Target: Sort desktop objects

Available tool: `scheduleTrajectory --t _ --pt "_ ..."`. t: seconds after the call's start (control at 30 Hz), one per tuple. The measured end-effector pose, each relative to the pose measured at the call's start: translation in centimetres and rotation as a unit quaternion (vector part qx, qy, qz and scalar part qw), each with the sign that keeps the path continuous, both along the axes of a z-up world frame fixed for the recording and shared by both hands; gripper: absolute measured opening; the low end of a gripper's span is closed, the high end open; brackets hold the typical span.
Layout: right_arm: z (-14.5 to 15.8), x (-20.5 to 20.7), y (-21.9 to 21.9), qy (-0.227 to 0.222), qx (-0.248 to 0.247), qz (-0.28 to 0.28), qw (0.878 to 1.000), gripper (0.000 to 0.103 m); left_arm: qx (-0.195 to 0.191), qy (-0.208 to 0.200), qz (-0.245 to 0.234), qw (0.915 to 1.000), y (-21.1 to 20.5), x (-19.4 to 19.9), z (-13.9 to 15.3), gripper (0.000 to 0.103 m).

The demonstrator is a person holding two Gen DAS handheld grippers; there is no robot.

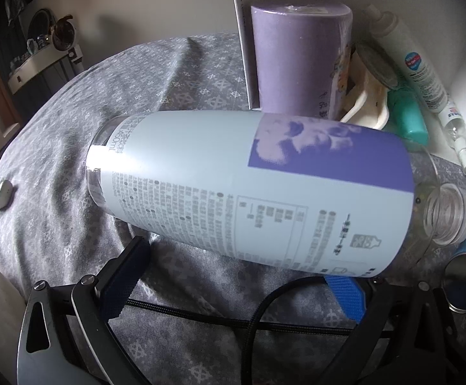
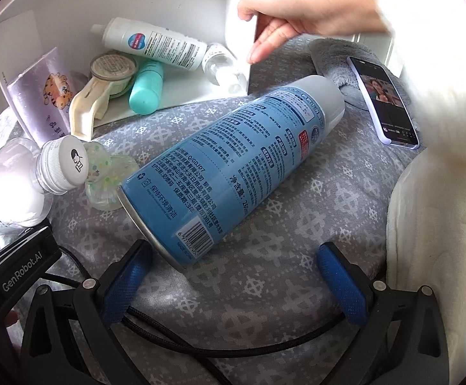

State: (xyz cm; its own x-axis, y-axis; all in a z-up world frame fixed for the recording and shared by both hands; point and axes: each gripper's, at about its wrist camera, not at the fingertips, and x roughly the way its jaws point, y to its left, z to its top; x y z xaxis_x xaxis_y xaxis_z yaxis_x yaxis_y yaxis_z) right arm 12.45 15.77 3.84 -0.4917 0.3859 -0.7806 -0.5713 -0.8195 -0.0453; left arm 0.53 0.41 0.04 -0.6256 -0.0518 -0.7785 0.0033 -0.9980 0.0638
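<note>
A big clear bottle [image 1: 233, 186] with a pale blue and purple label lies on its side on the grey patterned cloth [image 1: 136, 80]. It crosses the fingertips of my left gripper [image 1: 236, 263], which is open with its fingers wide apart; its capped end [image 2: 63, 163] points toward a blue spray can [image 2: 233, 163]. That can also lies flat, its base just inside the left finger of my open right gripper [image 2: 234, 250], with no contact that I can see. Behind stands a white box [image 2: 184, 93] open toward me, with a person's hand [image 2: 297, 9] on its side wall.
The box holds a purple roll [image 1: 300, 61], a white tube [image 2: 156, 43], a teal bottle [image 2: 146, 86], a round tub [image 2: 112, 69] and a small clear bottle [image 2: 223, 67]. A phone [image 2: 383, 99] rests on grey plush at right. A clear speckled lump [image 2: 104, 176] sits by the can. A small white device [image 1: 2, 194] lies far left.
</note>
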Motion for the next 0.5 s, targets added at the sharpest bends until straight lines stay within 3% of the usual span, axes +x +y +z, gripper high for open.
scheduleTrajectory --t 0.5 --pt "-0.06 -0.13 0.12 0.000 -0.001 0.000 1.000 0.103 0.000 0.000 -0.001 1.0000 -0.46 0.27 0.19 0.103"
